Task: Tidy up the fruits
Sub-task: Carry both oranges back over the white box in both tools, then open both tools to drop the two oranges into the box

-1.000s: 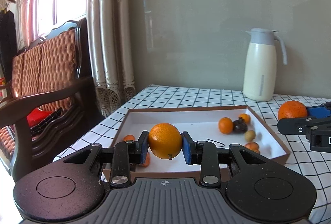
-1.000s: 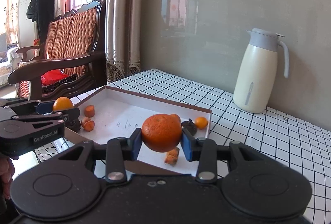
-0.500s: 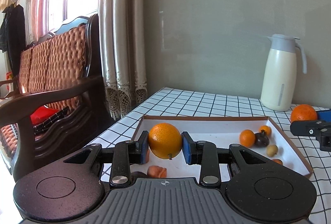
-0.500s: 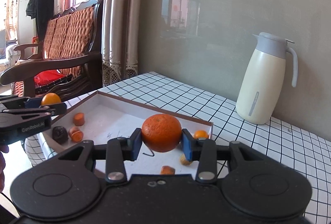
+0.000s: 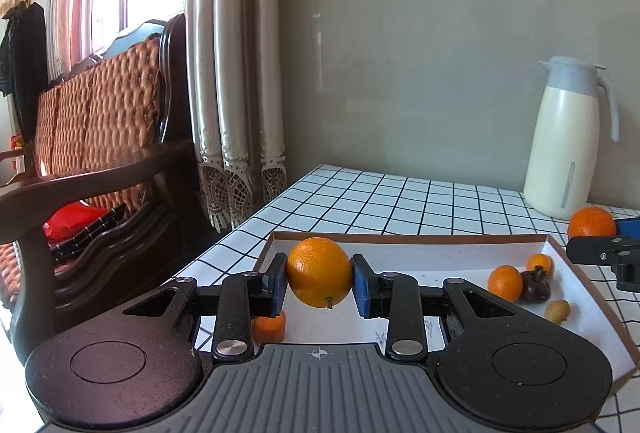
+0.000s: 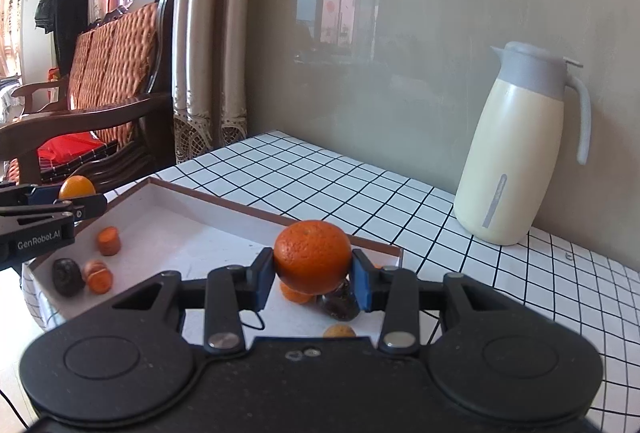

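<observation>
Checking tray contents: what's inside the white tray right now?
In the white tray: carrot chunks, two dark fruits, small oranges, a pale nut-like piece. Both grippers and their held oranges hide part of the floor.

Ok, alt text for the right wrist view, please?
The right gripper clamps a deep orange fruit above a shallow white tray of small fruit on a checked table; a cream jug stands behind, right.
</observation>
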The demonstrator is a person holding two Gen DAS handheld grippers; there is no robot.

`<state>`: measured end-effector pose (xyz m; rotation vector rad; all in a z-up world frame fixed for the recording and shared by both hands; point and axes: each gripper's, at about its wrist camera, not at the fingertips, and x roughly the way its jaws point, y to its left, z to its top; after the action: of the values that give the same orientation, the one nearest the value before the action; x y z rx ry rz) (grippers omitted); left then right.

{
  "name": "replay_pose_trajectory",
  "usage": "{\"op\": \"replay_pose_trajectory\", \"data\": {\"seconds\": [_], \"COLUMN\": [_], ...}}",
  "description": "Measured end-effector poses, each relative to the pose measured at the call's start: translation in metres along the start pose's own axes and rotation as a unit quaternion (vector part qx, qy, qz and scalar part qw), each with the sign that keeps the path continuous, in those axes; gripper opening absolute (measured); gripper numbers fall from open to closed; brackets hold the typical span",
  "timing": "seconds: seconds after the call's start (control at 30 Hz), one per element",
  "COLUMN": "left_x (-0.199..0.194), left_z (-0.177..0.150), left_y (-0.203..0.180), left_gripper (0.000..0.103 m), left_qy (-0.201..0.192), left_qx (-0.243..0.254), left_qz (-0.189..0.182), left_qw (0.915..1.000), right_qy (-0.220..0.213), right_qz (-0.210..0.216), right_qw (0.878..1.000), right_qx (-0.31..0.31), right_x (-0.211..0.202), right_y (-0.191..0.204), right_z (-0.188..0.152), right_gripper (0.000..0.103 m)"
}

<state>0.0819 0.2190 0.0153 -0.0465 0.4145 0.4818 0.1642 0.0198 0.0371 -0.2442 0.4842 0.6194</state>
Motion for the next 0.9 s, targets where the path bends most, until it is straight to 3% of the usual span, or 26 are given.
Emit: {"op": "replay_pose_trajectory", "data": {"seconds": [0.37, 0.8, 0.83, 0.87, 0.9], "left_x": [0.035, 0.048, 0.046, 0.044, 0.042], "left_z": [0.001, 0.002, 0.001, 0.0, -0.001], "left_y": [0.0, 0.005, 0.006, 0.009, 0.013], "left_gripper": [0.034, 0.034, 0.035, 0.043, 0.089], "left_qy": [0.016, 0.019, 0.012, 0.006, -0.001], "left_qx": [-0.005, -0.015, -0.019, -0.021, -0.028], "left_qz": [0.005, 0.003, 0.009, 0.018, 0.028], "left_qw": [0.9998, 0.9997, 0.9997, 0.9996, 0.9992], "right_qy": [0.019, 0.019, 0.013, -0.005, -0.04], "right_qz": [0.01, 0.017, 0.003, -0.019, -0.044], "right_qw": [1.0, 1.0, 1.0, 1.0, 0.998], "right_qx": [0.012, 0.014, 0.008, 0.004, 0.007], "right_x": [0.032, 0.045, 0.045, 0.042, 0.035], "right_y": [-0.012, -0.016, -0.016, -0.017, -0.019], "right_z": [0.0, 0.005, 0.005, 0.005, 0.002], "right_gripper": [0.031, 0.033, 0.048, 0.091, 0.095]}}
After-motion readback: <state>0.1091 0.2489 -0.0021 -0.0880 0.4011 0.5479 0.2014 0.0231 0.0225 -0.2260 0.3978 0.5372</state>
